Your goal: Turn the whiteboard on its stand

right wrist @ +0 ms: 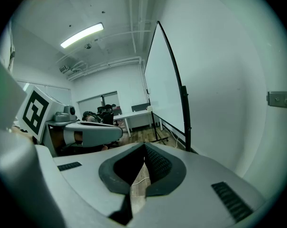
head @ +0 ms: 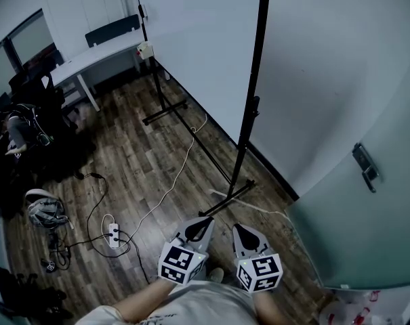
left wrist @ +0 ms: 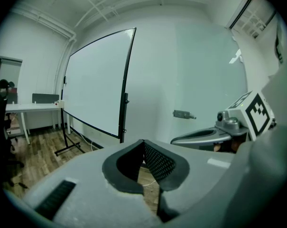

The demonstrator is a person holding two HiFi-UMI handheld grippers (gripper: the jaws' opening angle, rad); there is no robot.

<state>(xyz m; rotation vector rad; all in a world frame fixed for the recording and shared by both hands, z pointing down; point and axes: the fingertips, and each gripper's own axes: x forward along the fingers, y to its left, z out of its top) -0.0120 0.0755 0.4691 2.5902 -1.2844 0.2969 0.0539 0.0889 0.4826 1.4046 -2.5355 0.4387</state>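
Holding close to the person's body at 6 o'clock in the head view, the left gripper (head: 203, 223) and the right gripper (head: 241, 229) sit side by side, both pointing toward 12 o'clock. The fingers of each are clenched tip to tip with nothing between them. Each gripper view shows only wooden floor (head: 137, 161) through the gap behind the tips.

Just past the fingertips, at 12 o'clock, lies the near foot (head: 229, 198) of the stand, apart from both grippers. From it the near post (head: 249, 114) rises toward the top of the head view. The whiteboard (head: 198, 53) runs from this post toward 11 o'clock, standing close to the wall and roughly parallel to it. Its far foot (head: 165, 112) shows further along. A white cable (head: 177, 171) trails over the floor from under the board toward a power strip (head: 113, 234) at 9 o'clock of the grippers. Farthest off, at 10 o'clock, a white tabletop (head: 96, 56) stands beyond the board's far end.

By my reading, the task has not begun. Neither gripper touches the board or its frame, and the panel hangs upright in the stand. All of it is left to do: reaching the near post or the panel's edge, taking hold or pushing, and swinging the board round.
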